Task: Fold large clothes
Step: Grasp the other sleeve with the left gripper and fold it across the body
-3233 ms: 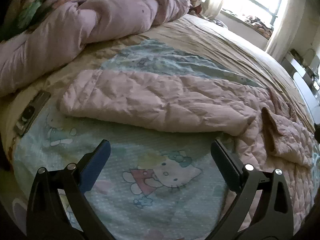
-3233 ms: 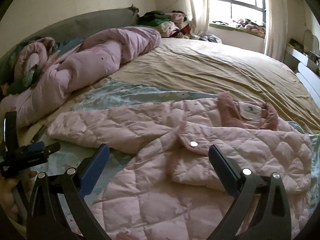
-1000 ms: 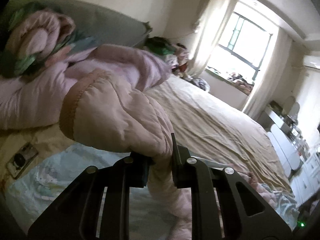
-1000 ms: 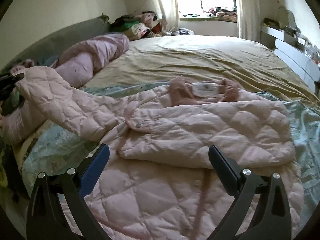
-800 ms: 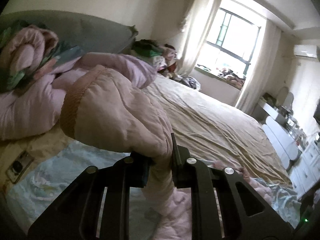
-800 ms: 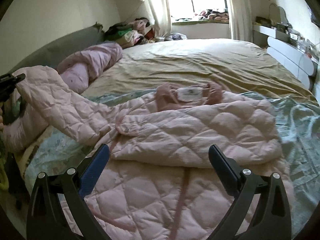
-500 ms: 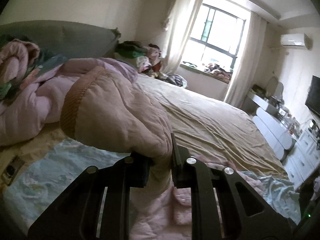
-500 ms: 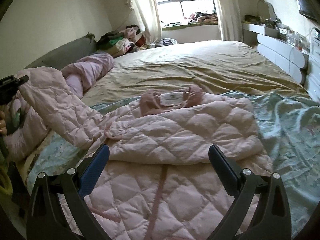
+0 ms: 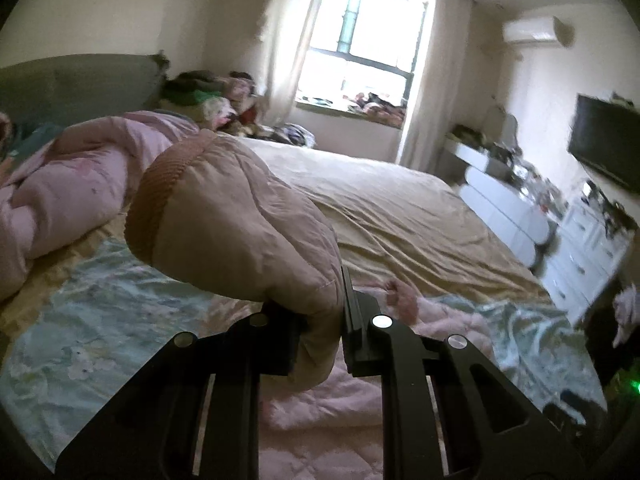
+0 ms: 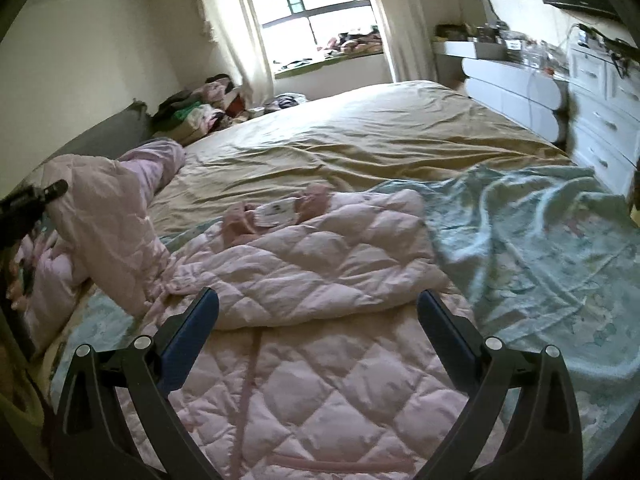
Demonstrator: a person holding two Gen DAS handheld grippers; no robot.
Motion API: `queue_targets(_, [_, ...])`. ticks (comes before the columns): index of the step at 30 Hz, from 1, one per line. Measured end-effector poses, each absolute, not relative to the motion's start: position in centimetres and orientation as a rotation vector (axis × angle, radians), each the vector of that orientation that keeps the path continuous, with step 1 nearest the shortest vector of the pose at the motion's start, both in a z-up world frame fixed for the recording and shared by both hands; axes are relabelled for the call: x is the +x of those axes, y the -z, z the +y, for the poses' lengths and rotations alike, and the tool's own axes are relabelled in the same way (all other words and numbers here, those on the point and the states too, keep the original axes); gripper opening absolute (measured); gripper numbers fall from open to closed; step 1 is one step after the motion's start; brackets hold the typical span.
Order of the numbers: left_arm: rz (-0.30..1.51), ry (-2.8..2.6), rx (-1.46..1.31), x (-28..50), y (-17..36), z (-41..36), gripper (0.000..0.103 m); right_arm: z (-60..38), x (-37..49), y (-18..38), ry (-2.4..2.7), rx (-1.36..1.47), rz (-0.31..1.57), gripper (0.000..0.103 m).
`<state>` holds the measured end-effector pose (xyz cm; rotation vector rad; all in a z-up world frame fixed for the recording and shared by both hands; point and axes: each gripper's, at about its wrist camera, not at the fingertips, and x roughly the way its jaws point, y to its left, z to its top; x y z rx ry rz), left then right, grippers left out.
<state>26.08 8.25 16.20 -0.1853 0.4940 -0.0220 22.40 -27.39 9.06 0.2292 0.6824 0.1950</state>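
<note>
Left wrist view: left gripper [image 9: 322, 320] pinched tight on the sleeve [image 9: 236, 224] of a pink quilted jacket [image 10: 320, 264], just behind the ribbed cuff [image 9: 160, 196], with the cuff end bulging up and forward over the fingers. Sleeve lifted clear of the bed [image 10: 360, 140], trailing down to the jacket body below.

Right wrist view: right gripper [image 10: 318, 320] spread wide and empty, hovering above the lower part of the jacket, touching nothing. Jacket spread on the near side of the bed, over a pale blue printed blanket [image 10: 540, 248], right half already doubled inward across the chest, collar and white label [image 10: 276, 208] toward the far side. Raised sleeve visible at the left edge, held up by the other tool.

Judging by the puffed quilting and the way the sleeve sags: soft, padded, light for its bulk, no stiffness at all, likely springy enough to unfold if laid loosely. Smooth shell fabric, probably a little slippery between the pads, so better gripped where the padding compresses or at the firmer ribbed cuff, hem or seam edge. Nothing fragile; firm pinching safe. Best carried low and laid flat across the body, then pressed down so the fold stays. Rumpled pink duvet [image 9: 60, 184] well off to the left, no obstacle.
</note>
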Motion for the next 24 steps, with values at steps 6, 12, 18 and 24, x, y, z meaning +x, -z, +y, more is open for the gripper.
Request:
queue_targets(6, [0.539,0.09,-0.158,26.8,-13.9,5.5,0.009,-29.4,22.0,-8.7,-0.145,0.237,0.672,0.099])
queue_targets(12, [0.591,0.146,-0.127,27.7,-11.7,2.3,0.009,-31.4,21.6,-8.4,-0.103,0.247,0.66,0.099])
queue_targets(18, [0.66,0.199,-0.074,28.2,-8.9,-1.0,0.009,-33.2,21.3,-6.8,-0.074,0.282,0.678,0.099])
queue_targets(24, [0.734,0.259,-0.048,28.6,-4.4,-4.1,0.011,-34.2,21.0,-5.1,-0.047,0.286,0.704,0.099])
